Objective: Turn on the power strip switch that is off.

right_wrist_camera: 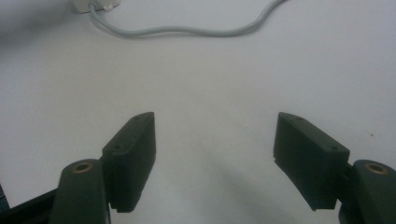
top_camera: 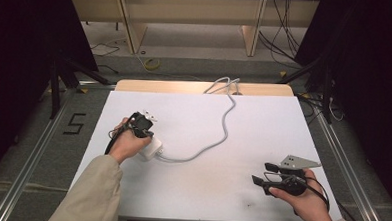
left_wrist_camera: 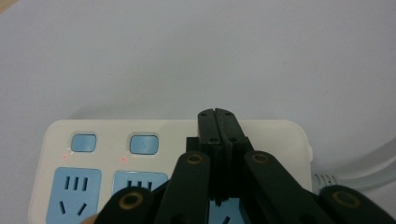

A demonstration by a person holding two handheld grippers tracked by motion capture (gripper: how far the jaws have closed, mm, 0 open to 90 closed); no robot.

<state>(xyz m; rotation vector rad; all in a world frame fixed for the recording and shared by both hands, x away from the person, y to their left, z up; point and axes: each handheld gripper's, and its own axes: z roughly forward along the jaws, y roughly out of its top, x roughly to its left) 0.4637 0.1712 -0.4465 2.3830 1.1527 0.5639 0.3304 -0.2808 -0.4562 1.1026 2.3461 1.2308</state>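
Since the left claw [left_wrist_camera: 218,116] is closed tight over the cream plastic power strip with blue sockets [left_wrist_camera: 93,154] at the frame's lower left, it might slip off a switch; right claw [right_wrist_camera: 215,158] gapes idle.

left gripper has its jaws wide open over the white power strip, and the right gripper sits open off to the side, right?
Not quite. The left gripper has its jaws shut together, not wide open, over the white power strip, as the left gripper view shows. The right gripper does sit open, apart from it.
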